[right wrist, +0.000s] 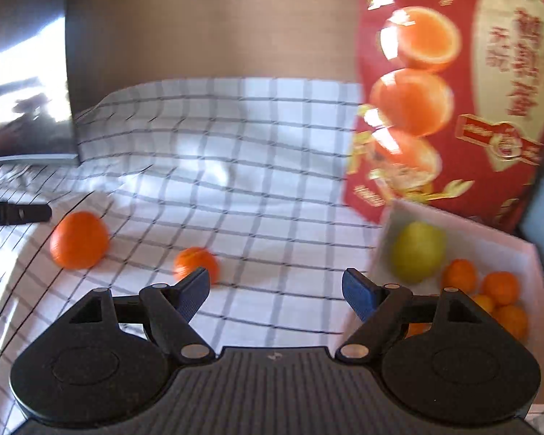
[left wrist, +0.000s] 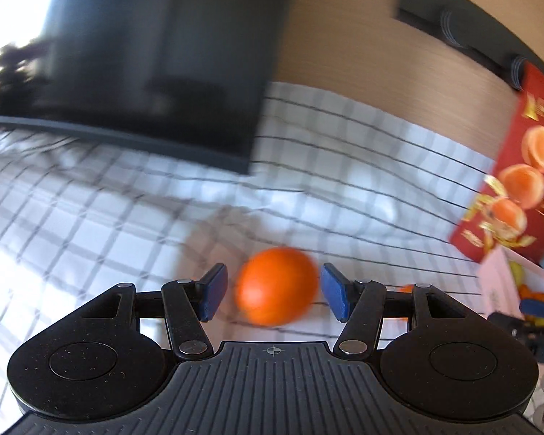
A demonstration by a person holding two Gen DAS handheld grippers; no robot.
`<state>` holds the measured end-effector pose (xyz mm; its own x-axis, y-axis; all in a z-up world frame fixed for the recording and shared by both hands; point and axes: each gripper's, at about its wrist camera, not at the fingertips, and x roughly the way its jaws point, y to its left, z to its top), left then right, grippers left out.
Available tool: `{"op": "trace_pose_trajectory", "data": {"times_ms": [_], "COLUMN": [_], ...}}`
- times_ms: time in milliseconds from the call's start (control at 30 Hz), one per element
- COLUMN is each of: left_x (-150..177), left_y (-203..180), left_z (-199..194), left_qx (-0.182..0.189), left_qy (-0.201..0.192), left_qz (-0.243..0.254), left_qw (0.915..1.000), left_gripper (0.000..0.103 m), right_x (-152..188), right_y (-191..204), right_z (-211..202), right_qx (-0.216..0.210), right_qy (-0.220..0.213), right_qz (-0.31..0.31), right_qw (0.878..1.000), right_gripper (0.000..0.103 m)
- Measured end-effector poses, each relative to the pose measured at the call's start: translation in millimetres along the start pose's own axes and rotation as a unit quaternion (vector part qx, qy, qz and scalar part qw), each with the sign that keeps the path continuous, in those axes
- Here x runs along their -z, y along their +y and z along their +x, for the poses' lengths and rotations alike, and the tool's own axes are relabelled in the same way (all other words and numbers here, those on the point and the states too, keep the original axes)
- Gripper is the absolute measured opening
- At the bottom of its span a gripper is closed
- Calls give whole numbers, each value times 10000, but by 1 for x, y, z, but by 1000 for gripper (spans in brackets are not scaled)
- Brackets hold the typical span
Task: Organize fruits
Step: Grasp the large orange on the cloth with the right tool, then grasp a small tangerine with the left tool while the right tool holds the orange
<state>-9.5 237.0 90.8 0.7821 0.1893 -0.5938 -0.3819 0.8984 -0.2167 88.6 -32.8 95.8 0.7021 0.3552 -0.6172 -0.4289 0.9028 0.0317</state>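
Observation:
A large orange [left wrist: 276, 285] lies on the checked cloth between the open blue pads of my left gripper [left wrist: 272, 295], with a gap on each side. The same orange shows in the right wrist view [right wrist: 79, 240], far left. A smaller orange [right wrist: 196, 262] lies just beyond the left finger of my right gripper [right wrist: 275, 293], which is open and empty over the cloth. A white tray [right wrist: 497, 233] at the right holds a yellow-green fruit [right wrist: 419, 252] and several small oranges [right wrist: 500, 286]. The tray also shows at the right edge of the left wrist view [left wrist: 497, 272].
A red box printed with oranges [right wrist: 453, 83] stands behind the tray. A dark monitor [left wrist: 156, 65] stands at the back left on the cloth. A wood-toned wall [right wrist: 206, 29] rises behind. The left gripper's tip [right wrist: 14, 214] shows at the left edge of the right wrist view.

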Motion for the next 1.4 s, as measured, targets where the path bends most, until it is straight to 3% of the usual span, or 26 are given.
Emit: {"op": "trace_pose_trajectory", "data": {"times_ms": [267,400,500,700,867,1000,1167,1300,1400], "left_x": [12,19,26,40,48,51,49,45,38], "left_y": [19,24,33,51,58,59,49,22,-16], "left_z": [-12,-21,-30,-47,-61,-60,-48,-29,-9], "left_qx": [-165,-521,-842,-1114,-1191,-1091,-658,-42,636], "left_qy": [234,311,388,605,661,681,685,619,611], "left_qz": [-106,55,85,-67,-140,-185,-208,108,587], "left_qw": [9995,9981,9957,9919,9906,9915,9953,9980,9944], "left_gripper": [62,62,62,62,62,62,62,62,62], "right_x": [-7,-18,-26,-38,-37,-30,-12,16,40], "right_y": [63,105,139,199,214,205,178,133,97], "right_z": [27,46,64,103,141,143,115,65,28], "right_qx": [-664,-1370,-1653,-1253,-1126,-1221,-1266,-1175,-833], "right_qy": [151,207,233,3,497,709,868,723,654], "right_qz": [-680,-1015,-1143,-1527,-1613,-1641,-1572,-1377,-1173], "right_qw": [9954,9851,9793,9803,9792,9763,9756,9808,9874], "right_gripper": [81,81,81,83,87,82,82,82,82]}}
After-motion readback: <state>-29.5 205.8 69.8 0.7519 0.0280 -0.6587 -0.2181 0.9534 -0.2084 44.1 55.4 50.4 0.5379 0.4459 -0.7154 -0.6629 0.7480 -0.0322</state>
